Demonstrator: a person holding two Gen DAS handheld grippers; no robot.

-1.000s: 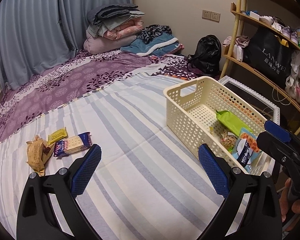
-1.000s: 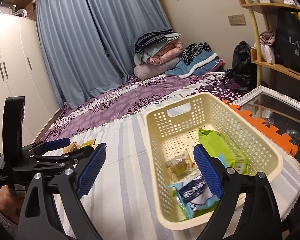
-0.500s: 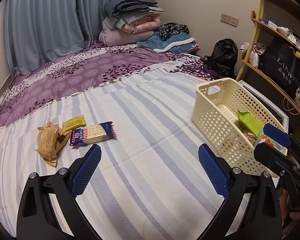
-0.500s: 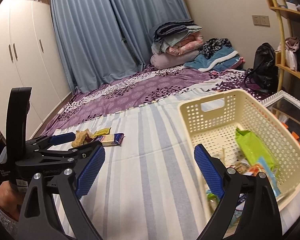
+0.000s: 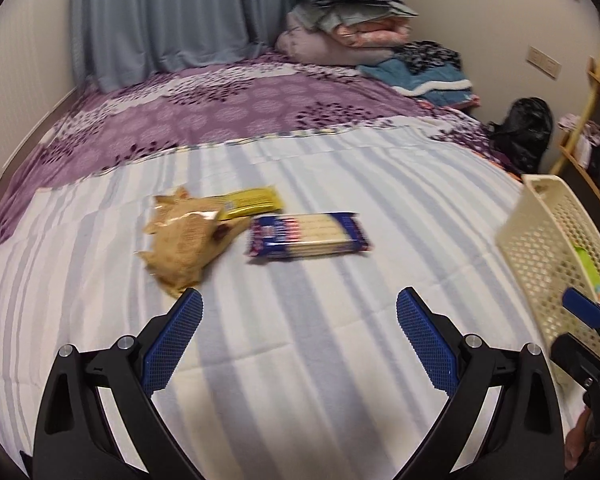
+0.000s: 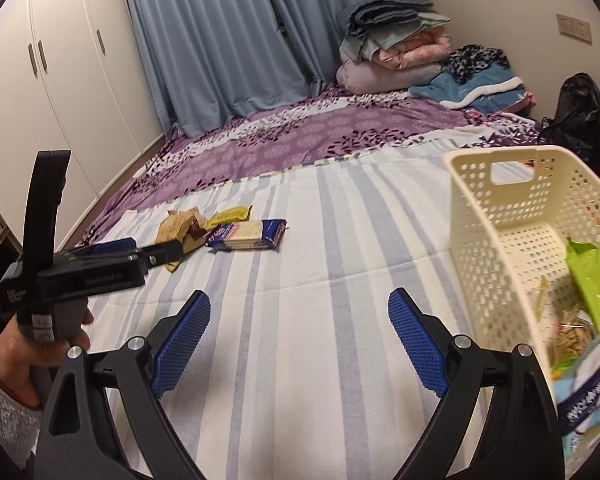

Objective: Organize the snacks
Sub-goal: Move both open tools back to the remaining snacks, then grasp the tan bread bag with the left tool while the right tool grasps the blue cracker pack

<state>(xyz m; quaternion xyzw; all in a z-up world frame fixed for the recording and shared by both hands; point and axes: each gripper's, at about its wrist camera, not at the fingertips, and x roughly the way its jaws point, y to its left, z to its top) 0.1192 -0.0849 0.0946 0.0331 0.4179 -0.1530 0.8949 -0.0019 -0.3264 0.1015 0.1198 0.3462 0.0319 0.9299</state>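
Observation:
Three snacks lie together on the striped sheet: a blue cracker packet (image 5: 309,235) (image 6: 247,235), a tan crinkled packet (image 5: 184,240) (image 6: 179,229) and a yellow bar (image 5: 252,199) (image 6: 230,215). My left gripper (image 5: 299,314) is open and empty, just short of the crackers. My right gripper (image 6: 299,314) is open too, over bare sheet beside the cream basket (image 6: 476,216) (image 5: 540,240). The basket holds a green packet (image 6: 594,276) and several other snacks. The left gripper's body (image 6: 80,268) shows at the left of the right wrist view, held by a hand.
Purple floral bedding (image 6: 320,136), folded blankets (image 6: 392,44) and a blue towel (image 6: 480,88) lie at the far end of the bed. A black bag (image 6: 580,116) stands by the wall. White wardrobe doors (image 6: 60,80) are at left, wooden shelves (image 5: 596,92) at right.
Both grippers swung left away from the basket and sank. The three loose snacks now sit nearer and more central in the left wrist view. Both stayed open.

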